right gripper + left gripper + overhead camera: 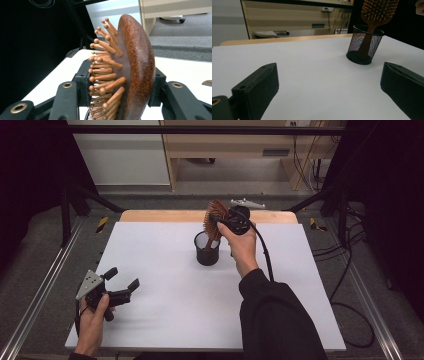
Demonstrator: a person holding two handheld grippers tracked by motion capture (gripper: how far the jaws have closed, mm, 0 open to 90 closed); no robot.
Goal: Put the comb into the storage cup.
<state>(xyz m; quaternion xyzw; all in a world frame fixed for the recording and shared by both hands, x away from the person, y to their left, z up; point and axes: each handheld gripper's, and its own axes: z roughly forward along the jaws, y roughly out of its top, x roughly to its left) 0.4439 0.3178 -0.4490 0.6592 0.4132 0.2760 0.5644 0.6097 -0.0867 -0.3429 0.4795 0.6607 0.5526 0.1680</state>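
My right gripper point(117, 100) clamps the hairbrush point(135, 67) head, bristles visible close up. High view shows its handle in the mesh cup point(207, 251); my left gripper point(122, 285) gapes wide, holding nothing.

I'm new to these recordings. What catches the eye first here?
A wooden hairbrush stands out, its handle down in a black mesh cup mid-table, its head clamped by the right hand-held gripper. The left hand-held gripper sits open at the white table's near left corner.

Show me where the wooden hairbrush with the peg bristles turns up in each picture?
High view: wooden hairbrush at top centre, handle in the black mesh cup, head clamped by the right gripper.
Left gripper view: upper right, above the cup.
Right gripper view: centre, edge-on between the jaws.
Shared landmark: white tabletop.
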